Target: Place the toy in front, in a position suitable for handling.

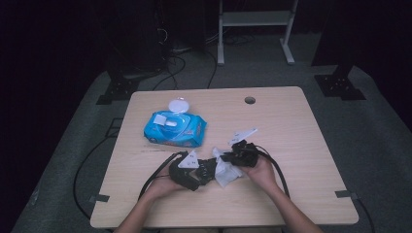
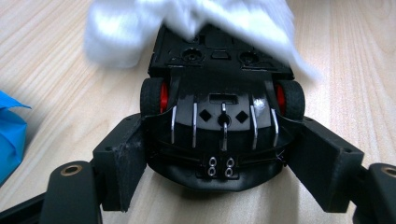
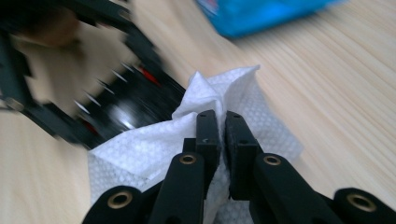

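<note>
A black toy car (image 2: 224, 116) with red wheel hubs sits between the jaws of my left gripper (image 2: 222, 156), which press on its two sides. In the high view the left gripper (image 1: 201, 171) holds the car (image 1: 210, 166) low over the table's front middle. My right gripper (image 3: 223, 135) is shut on a crumpled white wet wipe (image 3: 140, 154). The wipe (image 2: 130, 32) lies against the far end of the car. From above, the right gripper (image 1: 232, 158) meets the left one with the wipe (image 1: 224, 174) bunched between them.
A blue pack of wet wipes (image 1: 175, 127) with its white lid flipped up lies left of centre on the wooden table (image 1: 291, 145). A round cable hole (image 1: 249, 100) is near the far edge. Black cables trail from both grippers toward the front edge.
</note>
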{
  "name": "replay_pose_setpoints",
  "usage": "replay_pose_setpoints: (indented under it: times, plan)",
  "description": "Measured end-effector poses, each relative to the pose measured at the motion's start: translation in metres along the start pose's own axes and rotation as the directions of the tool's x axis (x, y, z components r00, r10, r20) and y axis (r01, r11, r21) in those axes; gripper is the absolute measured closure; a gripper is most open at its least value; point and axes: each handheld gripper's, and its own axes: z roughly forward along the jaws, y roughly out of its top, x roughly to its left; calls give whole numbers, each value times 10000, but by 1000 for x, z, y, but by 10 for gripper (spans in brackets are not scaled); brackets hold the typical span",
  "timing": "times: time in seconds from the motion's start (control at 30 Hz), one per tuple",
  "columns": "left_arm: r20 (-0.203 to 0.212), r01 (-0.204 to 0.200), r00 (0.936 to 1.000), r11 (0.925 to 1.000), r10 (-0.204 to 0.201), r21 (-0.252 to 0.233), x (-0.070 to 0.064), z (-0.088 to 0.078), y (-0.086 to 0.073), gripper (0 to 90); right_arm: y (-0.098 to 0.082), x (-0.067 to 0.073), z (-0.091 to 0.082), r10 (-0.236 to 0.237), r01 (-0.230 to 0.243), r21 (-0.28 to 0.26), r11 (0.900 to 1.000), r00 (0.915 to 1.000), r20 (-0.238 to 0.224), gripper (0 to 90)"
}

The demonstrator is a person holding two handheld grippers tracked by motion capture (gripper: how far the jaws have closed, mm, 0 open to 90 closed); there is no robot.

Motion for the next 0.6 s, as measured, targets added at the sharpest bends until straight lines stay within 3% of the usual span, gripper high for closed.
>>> replay_pose_setpoints:
  times: [0.07, 0.2, 0.4, 0.53, 0.6]
  plan:
    - [64, 97, 9999, 9999, -97, 31, 1, 0, 1, 238, -15, -13, -10, 493, -493, -35, 9988, 9988, 40, 846]
    - [28, -24, 10000, 9999, 24, 171, 1, 2, 3, 238, -18, -11, -14, 388, -389, 59, 9992, 9991, 170, 847]
    - [-35, -62, 10000, 9999, 63, 149, -1, 4, 5, 238, 5, 22, 6, -431, 420, -228, 9989, 9979, -476, 847]
    - [-82, -201, 9998, 9997, 202, 136, -3, 3, 5, 239, 19, 33, 19, -346, 291, -504, 9983, 9931, -1120, 844]
    - [-63, -197, 9998, 9997, 198, 151, -2, 3, 5, 239, 22, 35, 23, -357, 297, -540, 9981, 9928, -1140, 844]
